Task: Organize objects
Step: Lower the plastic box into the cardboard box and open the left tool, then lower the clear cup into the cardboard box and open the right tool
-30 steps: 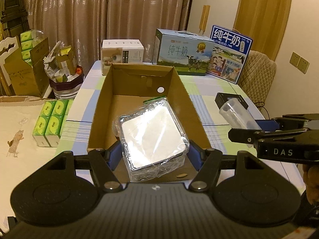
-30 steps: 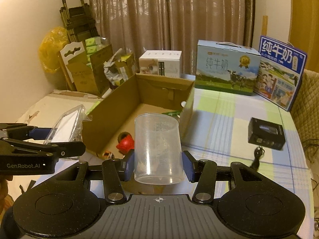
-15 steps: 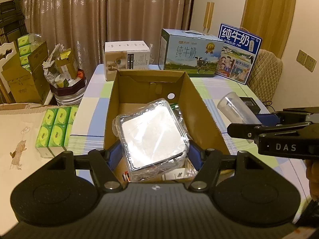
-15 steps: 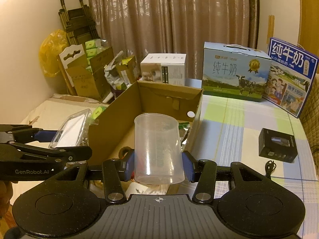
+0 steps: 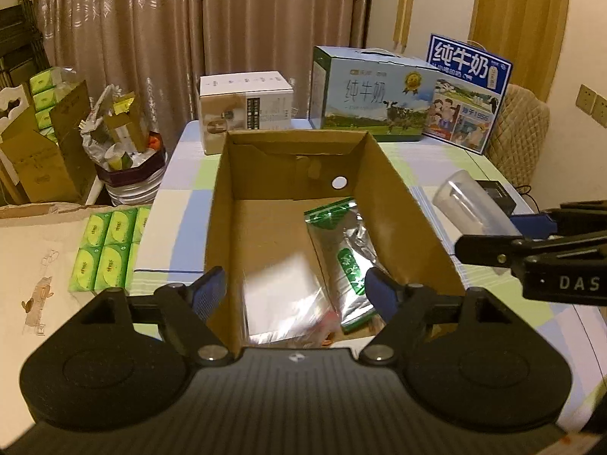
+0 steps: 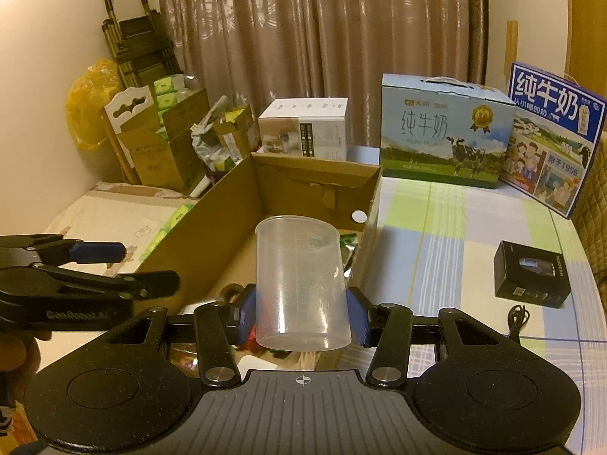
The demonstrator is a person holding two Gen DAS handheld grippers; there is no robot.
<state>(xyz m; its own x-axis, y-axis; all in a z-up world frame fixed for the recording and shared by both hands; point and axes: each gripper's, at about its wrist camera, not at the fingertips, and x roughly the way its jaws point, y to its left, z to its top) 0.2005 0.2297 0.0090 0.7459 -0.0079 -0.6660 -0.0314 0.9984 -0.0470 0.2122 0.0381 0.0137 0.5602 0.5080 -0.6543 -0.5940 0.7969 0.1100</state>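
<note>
Cardboard box (image 5: 227, 204) lies open-topped on the checked table (image 6: 447, 220), its long axis running away from both cameras toward the curtain. Inside it, a blurred clear-wrapped white packet (image 5: 282, 295) lies near the box's close end, with a green-and-silver pouch (image 5: 341, 250) lengthwise beside it along the right wall. The left gripper (image 5: 294, 290) hangs over that close end, its jaws just having opened and touching nothing, the packet loose below them. The right gripper (image 6: 301, 316) pinches a clear measuring cup (image 6: 299, 284) upright, mouth up, by the box's right wall. Past the box's far end stand a white carton (image 5: 246, 106) and two milk cases (image 5: 373, 94); a small black box (image 6: 531, 278) lies right of it, green tissue packs (image 5: 108, 246) left.
</note>
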